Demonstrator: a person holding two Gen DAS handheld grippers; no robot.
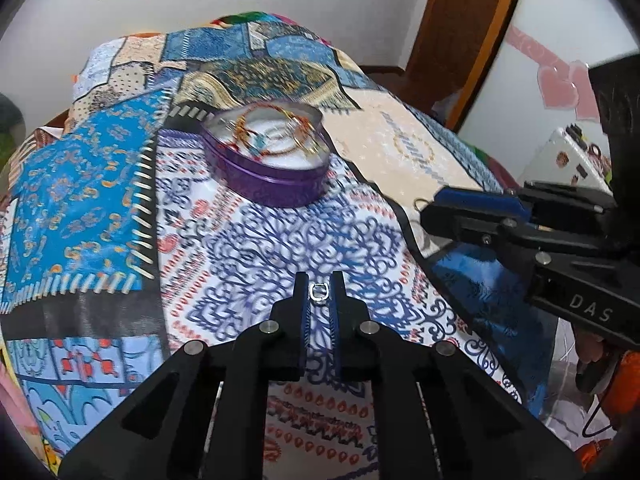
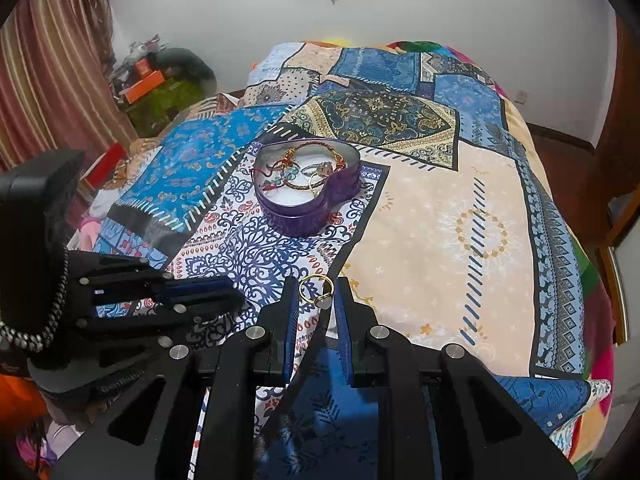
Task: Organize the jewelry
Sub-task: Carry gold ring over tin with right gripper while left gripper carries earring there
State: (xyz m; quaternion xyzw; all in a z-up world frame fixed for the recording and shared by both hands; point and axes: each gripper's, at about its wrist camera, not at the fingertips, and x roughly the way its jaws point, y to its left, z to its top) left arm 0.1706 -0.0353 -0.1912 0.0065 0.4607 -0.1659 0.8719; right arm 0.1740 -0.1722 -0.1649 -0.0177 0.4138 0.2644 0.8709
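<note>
A purple heart-shaped tin (image 1: 276, 182) sits open on the patterned bedspread, with bangles, bracelets and rings inside; it also shows in the right wrist view (image 2: 308, 216). My left gripper (image 1: 319, 292) is shut on a small silver ring (image 1: 319, 293), held above the bedspread in front of the tin. My right gripper (image 2: 317, 294) is shut on a gold ring (image 2: 316, 290) with a small setting, also in front of the tin. The right gripper shows at the right of the left wrist view (image 1: 430, 210), the left gripper at the left of the right wrist view (image 2: 224, 292).
The patchwork bedspread (image 2: 440, 208) covers a bed that falls away on all sides. A wooden door frame (image 1: 460, 40) stands at the back right, striped curtains (image 2: 52, 80) at the left, clutter (image 2: 152, 76) in the corner.
</note>
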